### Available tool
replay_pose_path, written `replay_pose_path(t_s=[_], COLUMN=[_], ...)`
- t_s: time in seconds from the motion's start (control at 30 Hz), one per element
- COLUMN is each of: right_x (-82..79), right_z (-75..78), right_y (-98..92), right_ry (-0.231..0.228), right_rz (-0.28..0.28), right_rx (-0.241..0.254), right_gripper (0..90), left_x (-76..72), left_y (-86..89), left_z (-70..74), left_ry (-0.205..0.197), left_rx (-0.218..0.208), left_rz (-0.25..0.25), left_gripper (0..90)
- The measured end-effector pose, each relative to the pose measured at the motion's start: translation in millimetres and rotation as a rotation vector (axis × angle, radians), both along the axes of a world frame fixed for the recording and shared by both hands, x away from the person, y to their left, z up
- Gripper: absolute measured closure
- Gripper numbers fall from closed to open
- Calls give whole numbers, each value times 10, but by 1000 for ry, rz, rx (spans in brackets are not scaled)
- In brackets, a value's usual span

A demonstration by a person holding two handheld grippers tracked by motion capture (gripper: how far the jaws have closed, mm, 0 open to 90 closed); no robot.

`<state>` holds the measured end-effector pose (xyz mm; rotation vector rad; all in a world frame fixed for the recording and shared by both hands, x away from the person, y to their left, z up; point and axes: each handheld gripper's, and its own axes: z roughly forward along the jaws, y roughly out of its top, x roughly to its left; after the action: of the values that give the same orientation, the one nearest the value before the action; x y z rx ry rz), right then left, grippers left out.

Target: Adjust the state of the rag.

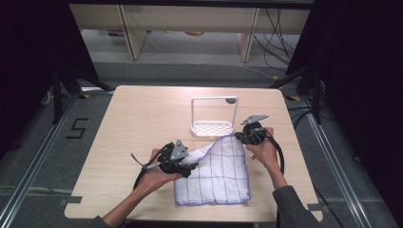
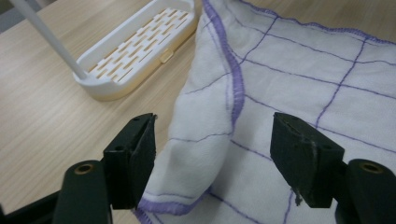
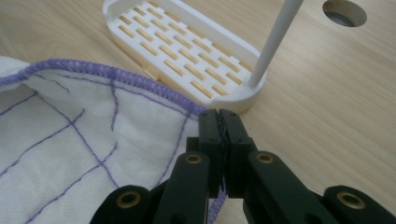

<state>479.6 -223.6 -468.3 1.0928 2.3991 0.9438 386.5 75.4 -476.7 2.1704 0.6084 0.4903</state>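
Left of centre in the lower half of the high view, the left gripper (image 1: pixel 183 164) sits over the left edge of the white cloth (image 1: pixel 216 173), a purple-gridded square lying flat on the table (image 1: pixel 133 123) in the lower middle of the frame. In the left gripper view its jaws stand well apart, with a raised fold of the cloth (image 2: pixel 205 140) between them; neither pad presses on the fabric, so nothing is held on this side. The purple hem runs up and away from the jaws toward the top of that view. In the centre of the high view, just above the cloth's upper edge, stands the white slotted rack (image 1: pixel 214 127) with its tall hoop handle. To the right of it, the right gripper (image 1: pixel 243 137) meets the cloth's upper right corner, and the right gripper view shows its jaws pressed together on the purple hem (image 3: pixel 140 84) at that corner, with the rack (image 3: pixel 187 51) just beyond the tips. The cloth therefore lies between the two hands, pinned at the upper right and free at the left. The coming move likely depends on the left jaws closing on the fold directly between them, since that hand is already nearest the loose side.
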Motion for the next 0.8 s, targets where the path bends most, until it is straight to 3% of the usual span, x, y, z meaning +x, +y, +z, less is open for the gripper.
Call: replay_pose_path(t_s=[0.03,0.07,0.1,0.23,0.27,0.37,0.43,0.47,0.53,0.57,0.63,0.67,0.77,0.8], right_x=[20,12,30,18,12,3,4,2,13,13,18,34,42,43], right_z=[-8,-4,-38,-5,-2,-4,-31,-37,-76,-85,-112,-184,-208,-221], right_y=[-12,-12,-14,-37,-37,-33,-21,-17,4,14,30,64,87,97], right_ry=[-10,22,-13,6,11,35,25,32,26,56,62,64,85,78], right_rz=[16,0,5,15,9,2,-3,3,12,13,10,3,14,21], right_rx=[-10,-4,9,7,12,20,31,18,6,-11,-17,-28,-50,-54], right_gripper=[891,891,891,888,888,888,888,888,888,888,888,888,888,888], left_x=[1,6,18,139,177,289,317,404,509,564,609,690,728,724], left_y=[-21,-47,-69,-134,-132,-97,-74,-2,78,112,139,192,225,229], left_z=[-3,-11,-14,-89,-101,-112,-97,-81,-95,-118,-148,-209,-274,-276], left_ry=[-2,-3,-3,-18,-23,-27,-23,-29,7,24,30,54,89,89], left_rx=[0,0,11,34,62,39,43,37,23,12,13,17,-5,6], left_rz=[-8,-8,-6,18,9,21,24,33,51,50,70,83,94,88], left_gripper=[308,309,310,329,391,620,682,737,771,775,787,792,809,814])
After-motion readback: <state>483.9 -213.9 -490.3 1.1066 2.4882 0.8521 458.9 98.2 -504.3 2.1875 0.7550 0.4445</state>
